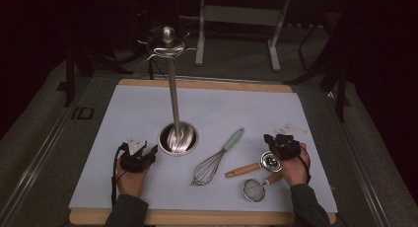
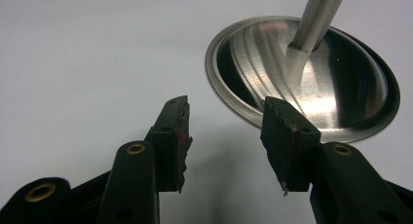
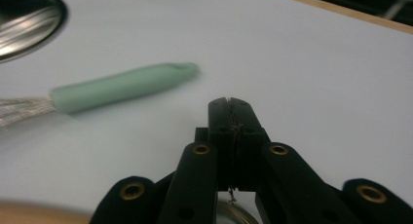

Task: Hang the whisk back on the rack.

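A steel utensil stand rises from a round base (image 1: pixel 178 138) (image 2: pixel 302 78) on the white mat (image 1: pixel 123 118), with hooks at its top (image 1: pixel 168 42). My left gripper (image 1: pixel 151 151) (image 2: pixel 227 105) is open just left of the base, with nothing between its jaws. A whisk (image 1: pixel 212 163) with a green handle (image 3: pixel 122 85) lies right of the base. My right gripper (image 1: pixel 270 139) (image 3: pixel 230 103) is shut and empty, hovering over a small steel scoop (image 1: pixel 270 161) with a wooden handle (image 1: pixel 242 170). A small strainer (image 1: pixel 254 189) lies near the front edge.
The mat covers a wooden table (image 1: pixel 207 84). Behind the table stand a white frame (image 1: pixel 236 19) and dark chair legs. Bare mat stretches across the far half and the left front.
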The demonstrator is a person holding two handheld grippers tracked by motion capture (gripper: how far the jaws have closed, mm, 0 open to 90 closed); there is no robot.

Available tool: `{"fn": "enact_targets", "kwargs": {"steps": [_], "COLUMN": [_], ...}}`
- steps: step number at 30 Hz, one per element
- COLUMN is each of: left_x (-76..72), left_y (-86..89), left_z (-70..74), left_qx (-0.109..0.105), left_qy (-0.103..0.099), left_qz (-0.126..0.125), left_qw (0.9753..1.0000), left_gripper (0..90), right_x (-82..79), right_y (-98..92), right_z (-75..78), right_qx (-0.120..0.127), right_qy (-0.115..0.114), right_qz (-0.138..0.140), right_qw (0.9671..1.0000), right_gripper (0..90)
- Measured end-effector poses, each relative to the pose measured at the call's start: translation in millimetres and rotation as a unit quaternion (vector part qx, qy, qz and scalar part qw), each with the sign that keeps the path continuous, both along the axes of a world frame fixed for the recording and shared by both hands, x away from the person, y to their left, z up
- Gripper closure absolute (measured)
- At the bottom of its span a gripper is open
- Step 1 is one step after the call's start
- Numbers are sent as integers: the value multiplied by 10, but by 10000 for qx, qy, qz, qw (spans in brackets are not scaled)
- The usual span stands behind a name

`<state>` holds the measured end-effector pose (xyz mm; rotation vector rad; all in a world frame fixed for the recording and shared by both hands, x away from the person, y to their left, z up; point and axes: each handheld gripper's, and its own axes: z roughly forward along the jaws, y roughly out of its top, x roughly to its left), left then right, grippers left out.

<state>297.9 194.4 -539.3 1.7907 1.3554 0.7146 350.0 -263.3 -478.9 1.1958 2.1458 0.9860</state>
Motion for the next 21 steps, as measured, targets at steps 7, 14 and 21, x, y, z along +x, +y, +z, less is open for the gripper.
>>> {"fn": "enact_targets", "kwargs": {"steps": [7, 14, 21], "left_x": [-8, 4, 8], "left_y": [-9, -17, -27], "left_z": [0, -4, -4], "left_qx": [53, 85, 123], "left_qy": [-31, 16, 46], "left_qz": [-71, -103, -107], "left_qw": [10000, 9999, 9999], "left_gripper": [530, 530, 529], "right_x": [315, 433, 509], "right_y": [359, 563, 717], "right_z": [-150, -291, -360], "right_qx": [-439, -550, -648], "right_qy": [655, 1189, 1386], "right_qz": [351, 537, 628], "right_qw": [9963, 9899, 9862], "right_gripper": [896, 898, 900]}}
